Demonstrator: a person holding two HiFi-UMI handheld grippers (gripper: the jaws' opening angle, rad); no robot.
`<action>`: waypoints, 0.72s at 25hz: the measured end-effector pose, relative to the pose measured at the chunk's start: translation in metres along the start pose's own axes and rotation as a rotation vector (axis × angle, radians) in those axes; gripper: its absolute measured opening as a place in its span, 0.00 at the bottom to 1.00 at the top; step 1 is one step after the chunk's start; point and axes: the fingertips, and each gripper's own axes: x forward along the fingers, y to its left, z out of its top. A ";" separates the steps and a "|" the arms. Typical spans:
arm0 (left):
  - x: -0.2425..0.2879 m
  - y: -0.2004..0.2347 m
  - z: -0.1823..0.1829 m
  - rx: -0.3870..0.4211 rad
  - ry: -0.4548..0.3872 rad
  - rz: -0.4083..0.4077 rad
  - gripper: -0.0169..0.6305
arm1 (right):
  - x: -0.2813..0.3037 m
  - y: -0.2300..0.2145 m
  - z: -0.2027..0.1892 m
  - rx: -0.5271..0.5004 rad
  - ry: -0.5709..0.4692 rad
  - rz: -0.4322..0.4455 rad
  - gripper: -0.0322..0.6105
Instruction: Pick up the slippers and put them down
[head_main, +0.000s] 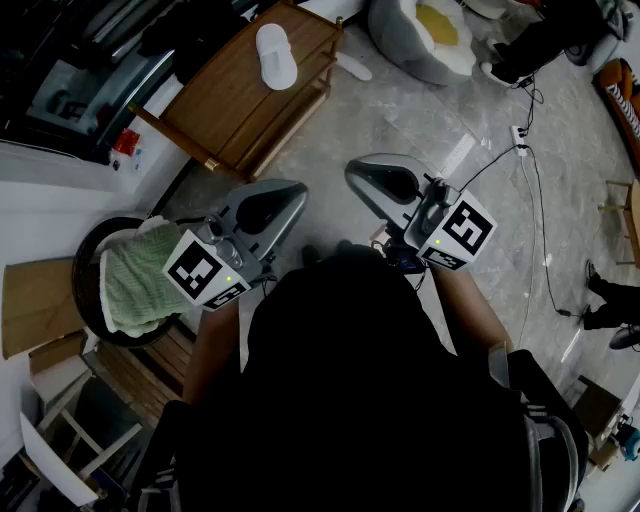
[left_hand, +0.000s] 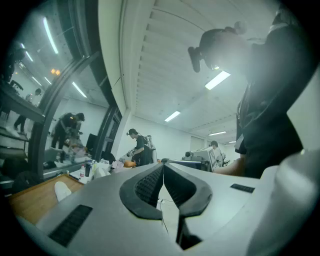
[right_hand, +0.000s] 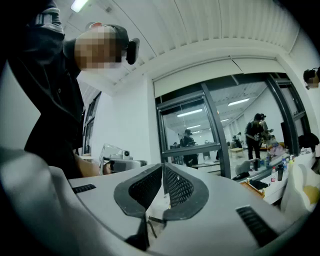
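Bare floor (head_main: 420, 130) lies open at upper centre; a wooden table (head_main: 232, 100) blocks the upper left, a towel-filled basket (head_main: 82, 290) the left edge, while a cable (head_main: 541, 240) trails right.

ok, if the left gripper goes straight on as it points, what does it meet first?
Way looks free nearby. The left gripper points level over grey marbled floor; the brown wooden table sits left of its line. Far-off desks probably come first, depth unclear.

One white slipper (head_main: 276, 55) lies on the wooden bench (head_main: 235, 110); perhaps a second slipper (head_main: 353, 67) lies on the floor (head_main: 420, 130) beside it.
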 end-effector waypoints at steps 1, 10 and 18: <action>0.000 0.000 0.000 0.001 0.000 -0.003 0.05 | 0.000 -0.001 0.000 -0.001 -0.001 -0.006 0.11; 0.002 0.000 0.002 0.000 -0.008 -0.012 0.05 | 0.010 -0.007 0.001 -0.013 -0.012 -0.005 0.11; -0.003 0.013 -0.004 0.013 0.018 0.010 0.05 | 0.019 -0.010 0.006 0.016 -0.040 0.008 0.11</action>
